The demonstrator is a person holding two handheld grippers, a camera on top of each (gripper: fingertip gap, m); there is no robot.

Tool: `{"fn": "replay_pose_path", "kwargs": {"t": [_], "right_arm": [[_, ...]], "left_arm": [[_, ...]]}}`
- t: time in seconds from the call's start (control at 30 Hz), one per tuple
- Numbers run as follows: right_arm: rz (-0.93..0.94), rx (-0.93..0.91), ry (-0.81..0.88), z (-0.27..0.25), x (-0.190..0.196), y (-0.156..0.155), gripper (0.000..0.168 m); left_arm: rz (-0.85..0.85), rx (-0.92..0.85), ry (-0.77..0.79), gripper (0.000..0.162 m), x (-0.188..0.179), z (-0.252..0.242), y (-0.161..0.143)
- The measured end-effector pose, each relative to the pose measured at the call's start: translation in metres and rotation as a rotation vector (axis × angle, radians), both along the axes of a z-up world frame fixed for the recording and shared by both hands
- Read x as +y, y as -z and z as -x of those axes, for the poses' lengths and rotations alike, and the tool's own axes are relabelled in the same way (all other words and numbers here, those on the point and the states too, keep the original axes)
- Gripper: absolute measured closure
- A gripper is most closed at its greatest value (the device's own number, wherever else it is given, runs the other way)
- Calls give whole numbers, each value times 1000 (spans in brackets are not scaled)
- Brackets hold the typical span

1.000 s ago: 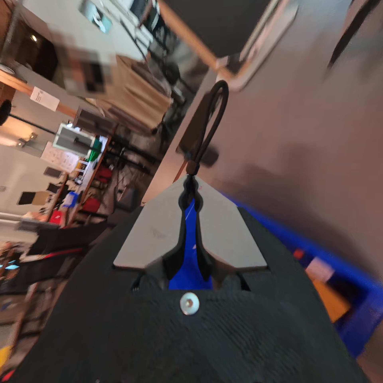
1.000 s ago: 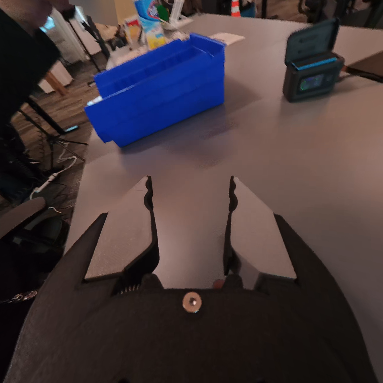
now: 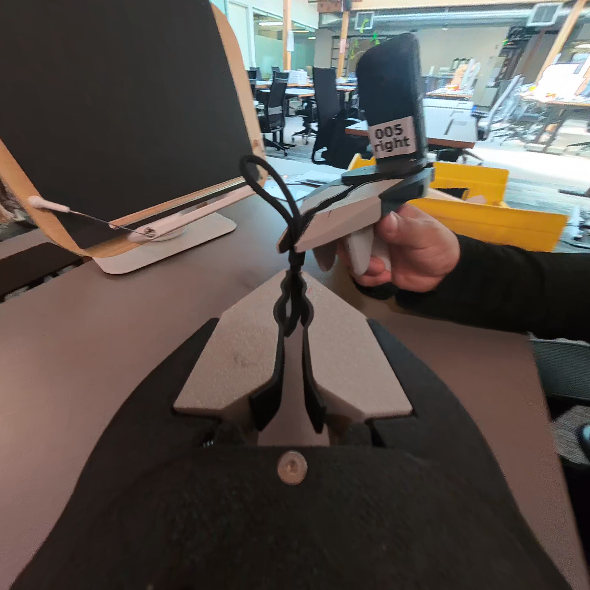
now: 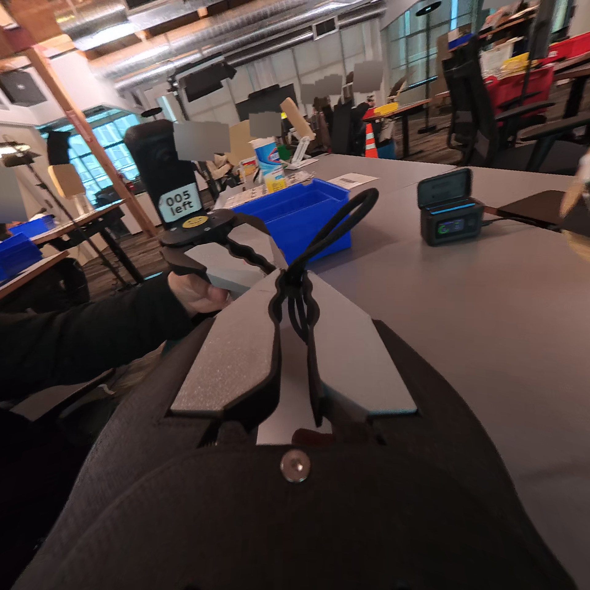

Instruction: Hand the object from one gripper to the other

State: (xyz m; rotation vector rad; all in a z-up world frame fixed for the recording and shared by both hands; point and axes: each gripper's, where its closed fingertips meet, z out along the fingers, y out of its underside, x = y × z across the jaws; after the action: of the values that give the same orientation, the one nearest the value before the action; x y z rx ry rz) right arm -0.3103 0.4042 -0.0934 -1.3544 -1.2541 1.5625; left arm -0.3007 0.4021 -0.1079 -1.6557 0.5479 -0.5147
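Note:
A black elastic cord loop (image 3: 295, 260) is held in the air above the grey table (image 3: 95, 319). My left gripper (image 3: 294, 281) is shut on its lower end, and the loop stands up past the fingertips. My right gripper (image 3: 289, 247) comes in from the right, held by a hand (image 3: 415, 249), with its jaws closed on the same cord just above the left one. In the right wrist view the right gripper (image 4: 292, 277) is shut on the cord (image 4: 367, 193), and the left gripper (image 4: 274, 268) meets it from the left, tip to tip.
A dark monitor (image 3: 121, 95) on a white stand (image 3: 166, 252) is at the far left of the table. A yellow bin (image 3: 479, 207) lies behind the right gripper. A blue bin (image 4: 303, 217), a black charging case (image 4: 450, 217) and a wipes canister (image 4: 268, 162) stand on the table beyond. The tips of both grippers are at nearly the same place. The black charging case (image 4: 450, 217) is about equally far from each gripper, around 30 cm.
The right gripper was open and empty over the table; it has met the left gripper and closed on the cord. The left gripper has swung upright, still holding the cord.

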Motion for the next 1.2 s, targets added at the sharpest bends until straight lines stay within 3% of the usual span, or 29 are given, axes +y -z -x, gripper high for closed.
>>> {"fn": "replay_pose_path", "kwargs": {"t": [0.13, 0.2, 0.33, 0.53, 0.7, 0.9, 1.2], "right_arm": [[8, 0, 121, -7, 29, 3, 162], [7, 19, 163, -10, 40, 2, 163], [-20, 46, 216, -15, 52, 1, 162], [-73, 43, 266, -16, 57, 3, 162], [-54, 29, 278, -12, 55, 10, 162], [-90, 52, 286, -12, 51, 5, 162], [-138, -9, 286, -5, 45, 19, 162]], "left_arm": [[10, 48, 36, 130, 10, -1, 11], [2, 98, 18, 123, 18, 3, 20], [-58, 242, -131, 129, 34, 24, 35], [-76, 209, -188, 130, 36, 17, 34], [-195, 284, -262, 140, 35, 19, 26], [-186, 193, -323, 132, 35, 31, 21], [-258, 169, -259, 131, 16, 22, 13]]}}
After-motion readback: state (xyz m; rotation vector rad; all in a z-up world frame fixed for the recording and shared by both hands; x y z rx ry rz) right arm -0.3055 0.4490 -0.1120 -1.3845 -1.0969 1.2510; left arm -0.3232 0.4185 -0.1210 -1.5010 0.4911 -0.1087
